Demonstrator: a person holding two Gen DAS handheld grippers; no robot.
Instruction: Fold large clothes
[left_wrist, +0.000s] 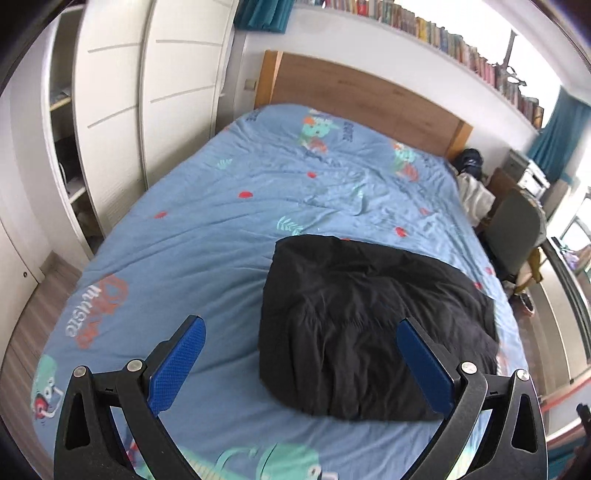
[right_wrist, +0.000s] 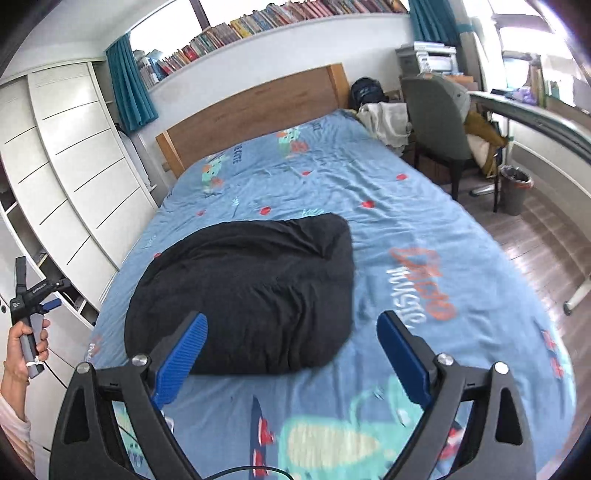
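A black garment (left_wrist: 369, 332) lies folded into a thick bundle on the blue patterned bed cover (left_wrist: 207, 221). My left gripper (left_wrist: 301, 326) hovers above the bundle's near edge, open with nothing between its blue pads. In the right wrist view the same black garment (right_wrist: 247, 291) sits left of centre on the bed cover (right_wrist: 424, 221). My right gripper (right_wrist: 291, 321) hangs above the garment's near right edge, open and empty. The left gripper (right_wrist: 35, 295) shows at the far left, held up in a hand (right_wrist: 22, 343).
A wooden headboard (left_wrist: 354, 96) closes the far end of the bed. White wardrobes (left_wrist: 147, 85) line one side. On the other side stand a grey chair (right_wrist: 436, 118), a desk (right_wrist: 535, 110) and a waste bin (right_wrist: 515, 188). A book shelf (right_wrist: 258, 22) runs above.
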